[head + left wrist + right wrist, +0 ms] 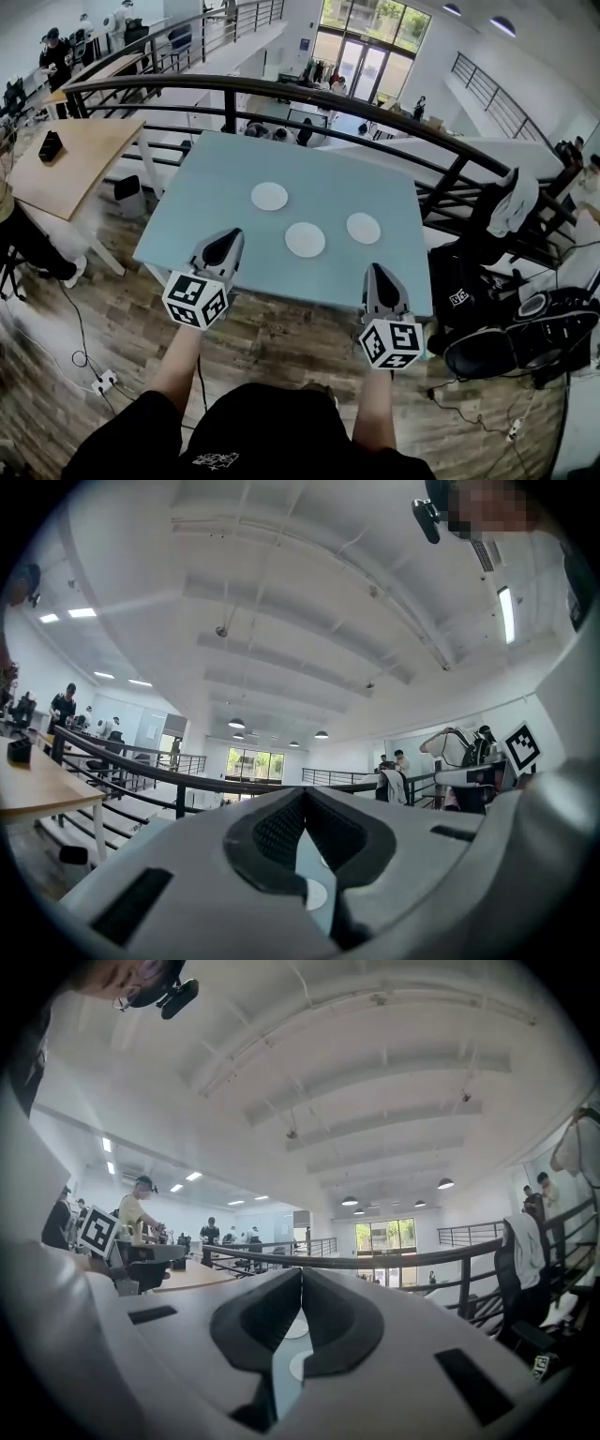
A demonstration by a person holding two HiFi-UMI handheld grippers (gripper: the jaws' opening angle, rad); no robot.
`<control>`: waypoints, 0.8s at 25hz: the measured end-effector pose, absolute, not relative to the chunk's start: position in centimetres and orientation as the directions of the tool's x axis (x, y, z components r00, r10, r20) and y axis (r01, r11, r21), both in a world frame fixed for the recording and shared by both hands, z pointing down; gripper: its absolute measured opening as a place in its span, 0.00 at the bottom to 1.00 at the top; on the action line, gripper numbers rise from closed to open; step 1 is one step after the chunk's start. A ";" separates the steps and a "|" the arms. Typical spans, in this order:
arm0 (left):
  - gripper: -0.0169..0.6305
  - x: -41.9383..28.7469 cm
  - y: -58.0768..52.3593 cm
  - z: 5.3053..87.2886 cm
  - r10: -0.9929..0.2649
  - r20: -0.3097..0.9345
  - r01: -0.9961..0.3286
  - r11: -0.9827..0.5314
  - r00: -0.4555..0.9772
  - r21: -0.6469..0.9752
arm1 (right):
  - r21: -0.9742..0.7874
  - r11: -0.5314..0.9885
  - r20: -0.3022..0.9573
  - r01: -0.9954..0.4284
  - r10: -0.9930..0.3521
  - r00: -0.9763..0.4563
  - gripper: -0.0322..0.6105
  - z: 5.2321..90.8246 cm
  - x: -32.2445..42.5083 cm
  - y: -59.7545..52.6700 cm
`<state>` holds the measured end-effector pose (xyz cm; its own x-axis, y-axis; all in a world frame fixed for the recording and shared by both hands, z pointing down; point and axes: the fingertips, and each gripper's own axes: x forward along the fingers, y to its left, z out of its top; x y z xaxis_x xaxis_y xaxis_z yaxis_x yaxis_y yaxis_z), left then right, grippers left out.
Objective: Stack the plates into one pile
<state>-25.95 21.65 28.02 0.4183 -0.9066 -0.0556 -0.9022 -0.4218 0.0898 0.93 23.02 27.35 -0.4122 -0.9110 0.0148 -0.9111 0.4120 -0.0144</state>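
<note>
No text, label or number can be read.

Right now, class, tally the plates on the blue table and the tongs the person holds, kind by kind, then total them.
White plates: 3
Left tongs and right tongs: 2
Total: 5

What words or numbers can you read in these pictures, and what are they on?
None can be read clearly.
White print on the black bag: too blurred to read.
White print on the person's black clothing: too small to read.
Square markers on the cubes: patterns, not letters.
</note>
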 end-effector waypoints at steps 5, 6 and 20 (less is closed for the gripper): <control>0.04 -27.9 21.2 28.7 -0.909 -0.050 -0.903 -0.416 0.413 0.106 | -0.022 0.404 0.028 -0.915 -0.914 -0.404 0.06 27.8 0.1 22.9; 0.04 -28.1 21.0 28.9 -0.909 -0.047 -0.903 -0.417 0.414 0.108 | -0.024 0.403 0.032 -0.915 -0.914 -0.404 0.06 27.9 0.0 22.7; 0.04 -25.1 11.5 31.4 -0.915 0.010 -0.910 -0.399 0.402 0.114 | -0.076 0.438 0.040 -0.896 -0.896 -0.442 0.06 30.4 2.4 10.9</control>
<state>-25.10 11.46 31.40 0.4024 -0.9154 0.0102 -0.9099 -0.3988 0.1143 2.37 10.88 30.37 -0.4418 -0.8962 0.0400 -0.8957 0.4382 -0.0756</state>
